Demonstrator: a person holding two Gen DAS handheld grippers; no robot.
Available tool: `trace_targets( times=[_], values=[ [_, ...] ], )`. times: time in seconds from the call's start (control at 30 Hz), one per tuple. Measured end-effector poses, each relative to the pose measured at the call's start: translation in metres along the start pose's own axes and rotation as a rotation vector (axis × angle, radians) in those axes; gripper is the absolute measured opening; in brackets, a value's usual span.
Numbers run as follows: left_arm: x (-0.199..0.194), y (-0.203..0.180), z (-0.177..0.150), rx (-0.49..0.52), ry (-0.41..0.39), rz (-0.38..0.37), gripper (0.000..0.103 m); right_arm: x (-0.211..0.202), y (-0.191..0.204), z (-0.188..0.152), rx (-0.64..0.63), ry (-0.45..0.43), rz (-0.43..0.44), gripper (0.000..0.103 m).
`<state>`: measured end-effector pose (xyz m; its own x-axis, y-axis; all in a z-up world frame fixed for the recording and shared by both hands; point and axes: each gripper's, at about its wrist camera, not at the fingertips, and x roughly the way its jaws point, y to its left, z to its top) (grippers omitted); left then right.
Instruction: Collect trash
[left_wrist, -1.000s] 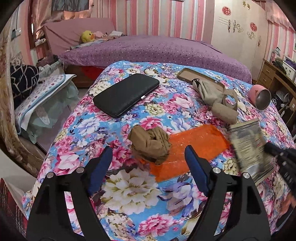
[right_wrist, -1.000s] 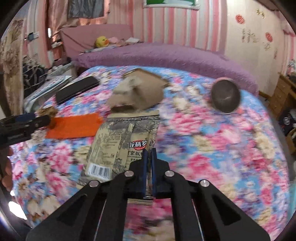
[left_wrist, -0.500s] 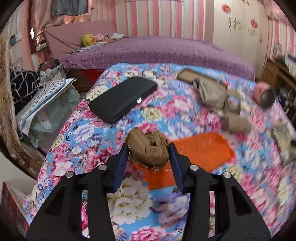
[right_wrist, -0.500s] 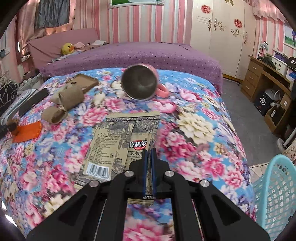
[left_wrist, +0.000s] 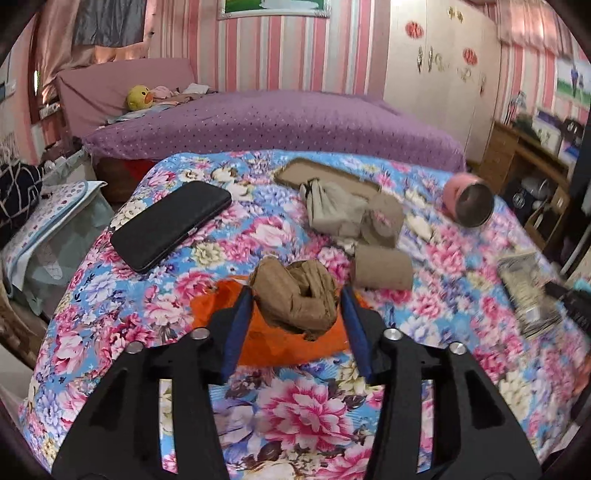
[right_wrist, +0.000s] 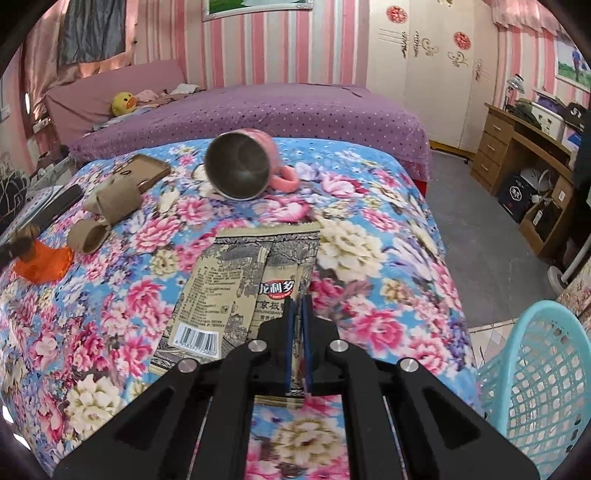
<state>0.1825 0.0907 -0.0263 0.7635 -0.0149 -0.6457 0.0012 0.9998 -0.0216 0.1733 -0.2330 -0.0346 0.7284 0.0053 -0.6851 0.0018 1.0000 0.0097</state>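
Note:
My left gripper (left_wrist: 297, 295) is shut on a crumpled brown paper ball (left_wrist: 295, 295), held just above an orange plastic wrapper (left_wrist: 280, 336) on the floral table. My right gripper (right_wrist: 295, 306) is shut on a flat grey-tan snack packet (right_wrist: 236, 291) and holds it above the tablecloth. A turquoise mesh trash basket (right_wrist: 535, 380) stands on the floor at the lower right of the right wrist view. Cardboard tubes (left_wrist: 382, 267) and crumpled tan paper (left_wrist: 332, 208) lie further back on the table.
A black phone (left_wrist: 170, 225) lies at the left of the table and a tipped pink mug (right_wrist: 243, 168) at the back. A brown phone case (right_wrist: 142, 171) lies nearby. A purple bed stands behind, a wooden desk (right_wrist: 524, 147) at the right.
My left gripper closed around the brown paper ball and lifted it slightly. My right gripper carried the snack packet to the right, and the turquoise basket came into view.

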Motion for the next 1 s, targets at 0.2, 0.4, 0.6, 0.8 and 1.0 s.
trace_targets(
  times=[0.2, 0.4, 0.6, 0.8, 1.0],
  values=[
    [-0.004, 0.008, -0.001, -0.013, -0.016, 0.017, 0.078, 0.001, -0.007, 0.0, 0.007, 0.008, -0.007, 0.008],
    [-0.014, 0.036, -0.001, -0.061, -0.024, 0.062, 0.079, -0.002, -0.012, -0.001, 0.017, 0.005, -0.004, 0.008],
    [-0.016, 0.031, -0.007, -0.025, -0.015, 0.046, 0.071, 0.0, -0.015, -0.001, 0.018, 0.012, -0.013, 0.018],
    [0.004, 0.0, -0.012, 0.078, 0.025, 0.066, 0.059, 0.0, -0.016, -0.002, 0.021, 0.015, -0.014, 0.043],
    [0.017, -0.003, -0.011, 0.099, 0.039, 0.137, 0.058, 0.0, -0.018, -0.005, 0.029, 0.028, 0.014, 0.057]
  ],
)
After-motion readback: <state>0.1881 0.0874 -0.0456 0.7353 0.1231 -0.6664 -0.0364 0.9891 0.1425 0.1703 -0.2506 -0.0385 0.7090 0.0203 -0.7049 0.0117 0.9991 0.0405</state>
